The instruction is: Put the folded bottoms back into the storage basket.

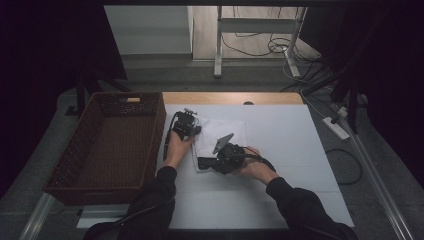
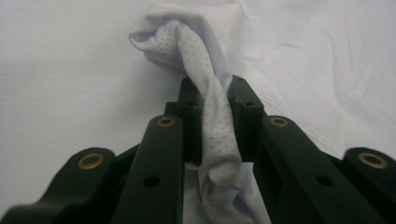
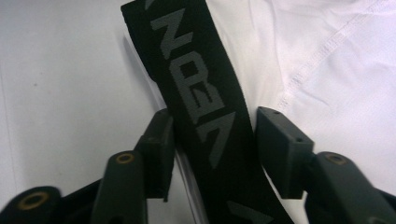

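Black waistband (image 3: 201, 93) between right gripper (image 3: 212, 140) fingers bears grey lettering

Brown wicker basket (image 1: 107, 145) stands at nine o'clock, touching the white table mat's (image 1: 290, 150) edge. White power strip (image 1: 336, 127) lies on the floor at three o'clock. Cables (image 1: 270, 47) coil at twelve o'clock beneath a white frame (image 1: 218, 45).

White garment (image 1: 220, 131), dotted mesh lining (image 2: 212, 126); black waistband (image 3: 201, 88), grey lettering. Black grippers, brass rivets. Dark brown wicker basket (image 1: 80, 165). White table (image 1: 280, 145), wood far edge.
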`<state>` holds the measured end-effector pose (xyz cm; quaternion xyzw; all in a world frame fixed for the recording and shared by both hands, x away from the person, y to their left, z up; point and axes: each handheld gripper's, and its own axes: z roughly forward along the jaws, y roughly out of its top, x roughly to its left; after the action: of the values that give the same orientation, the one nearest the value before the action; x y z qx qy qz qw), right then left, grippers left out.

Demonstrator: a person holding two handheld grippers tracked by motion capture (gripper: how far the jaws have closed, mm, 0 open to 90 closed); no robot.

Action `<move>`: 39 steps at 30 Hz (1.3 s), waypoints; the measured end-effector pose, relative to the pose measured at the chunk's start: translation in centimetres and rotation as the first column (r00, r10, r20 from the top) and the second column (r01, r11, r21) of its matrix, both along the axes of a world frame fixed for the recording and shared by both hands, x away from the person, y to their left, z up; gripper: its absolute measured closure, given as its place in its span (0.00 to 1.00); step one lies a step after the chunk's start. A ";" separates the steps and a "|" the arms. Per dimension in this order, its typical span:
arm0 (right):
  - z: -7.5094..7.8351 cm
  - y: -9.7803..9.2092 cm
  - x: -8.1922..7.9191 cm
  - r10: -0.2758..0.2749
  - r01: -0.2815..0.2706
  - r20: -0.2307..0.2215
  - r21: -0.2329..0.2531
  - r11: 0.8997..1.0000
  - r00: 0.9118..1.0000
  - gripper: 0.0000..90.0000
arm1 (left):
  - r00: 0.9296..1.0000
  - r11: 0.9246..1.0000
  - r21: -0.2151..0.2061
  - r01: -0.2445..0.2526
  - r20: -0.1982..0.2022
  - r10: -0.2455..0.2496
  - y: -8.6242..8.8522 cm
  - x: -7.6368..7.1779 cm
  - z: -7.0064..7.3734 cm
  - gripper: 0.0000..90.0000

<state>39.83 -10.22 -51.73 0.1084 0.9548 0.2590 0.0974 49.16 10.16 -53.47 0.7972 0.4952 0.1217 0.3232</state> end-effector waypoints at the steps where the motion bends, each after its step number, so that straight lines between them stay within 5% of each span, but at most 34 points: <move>1: 0.0 0.1 0.0 -0.001 0.002 0.007 -0.006 1.000 1.000 0.58 | 1.000 1.000 -0.004 -0.001 -0.002 0.001 0.0 0.0 0.0 0.86; 11: 0.3 0.2 0.4 -0.018 0.019 0.031 -0.028 0.999 0.999 0.82 | 1.000 1.000 -0.008 -0.008 -0.003 0.008 0.0 0.0 0.0 0.86; 18: 0.5 -0.5 1.6 -0.071 0.075 -0.092 0.039 0.996 0.993 0.84 | 0.999 1.000 -0.016 -0.017 -0.030 0.016 0.0 0.3 0.2 0.87; 25: 0.8 -1.3 2.6 -0.088 0.107 -0.184 0.094 0.990 0.979 0.86 | 1.000 0.997 0.072 -0.007 -0.017 0.008 -0.9 0.4 0.9 0.89; 39: 2.9 -1.9 2.5 -0.051 0.100 -0.247 0.192 0.976 0.968 0.86 | 0.999 0.998 0.061 0.031 0.028 -0.033 -1.2 0.4 3.7 0.89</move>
<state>42.32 -12.09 -48.81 0.1849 0.9233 0.3359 -0.0208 49.61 9.01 -49.76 0.8125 0.4737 0.1431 0.3082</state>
